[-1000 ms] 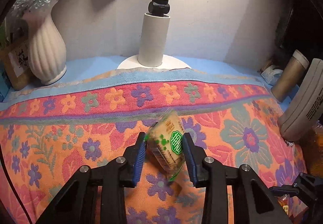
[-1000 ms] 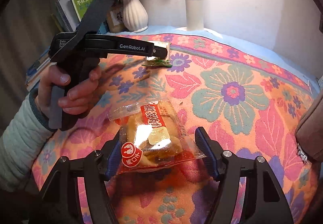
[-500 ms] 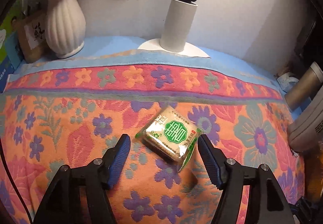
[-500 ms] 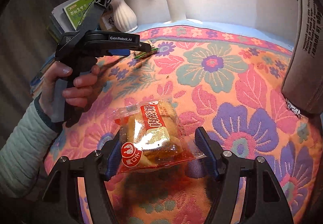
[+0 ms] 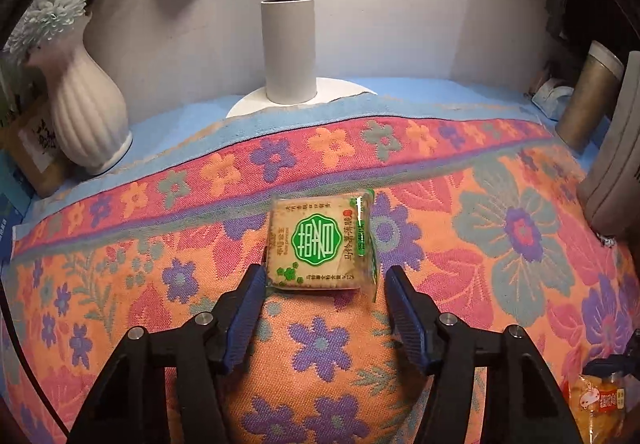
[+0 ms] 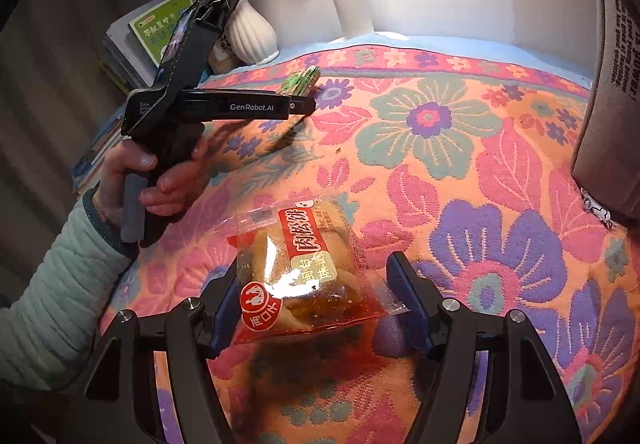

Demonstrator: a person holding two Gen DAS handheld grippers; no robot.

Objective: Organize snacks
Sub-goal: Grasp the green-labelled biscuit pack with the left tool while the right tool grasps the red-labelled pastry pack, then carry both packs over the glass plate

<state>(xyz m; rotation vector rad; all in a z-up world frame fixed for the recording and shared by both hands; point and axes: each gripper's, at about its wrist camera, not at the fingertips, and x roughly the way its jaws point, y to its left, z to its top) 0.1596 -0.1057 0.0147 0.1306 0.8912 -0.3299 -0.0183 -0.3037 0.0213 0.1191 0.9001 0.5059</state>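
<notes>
A green-label cracker packet [image 5: 320, 244] lies flat on the flowered cloth [image 5: 500, 236], just ahead of my open, empty left gripper [image 5: 322, 304]. It also shows in the right wrist view [image 6: 301, 80], beyond the left gripper [image 6: 298, 106] held in a hand. My right gripper [image 6: 312, 292] is shut on a red-label pastry packet [image 6: 304, 268] and holds it above the cloth. That packet shows at the lower right edge of the left wrist view [image 5: 600, 408].
A white ribbed vase [image 5: 86, 120] with flowers stands back left, next to a stack of books [image 6: 156, 28]. A white lamp post [image 5: 289, 44] stands at the back middle. A grey pouch [image 5: 612, 160] and a gold cylinder [image 5: 588, 96] stand at the right.
My left gripper opened and let go of the cracker packet, which now lies flat on the cloth. The gripper drew back a little. My right gripper still holds the pastry packet.
</notes>
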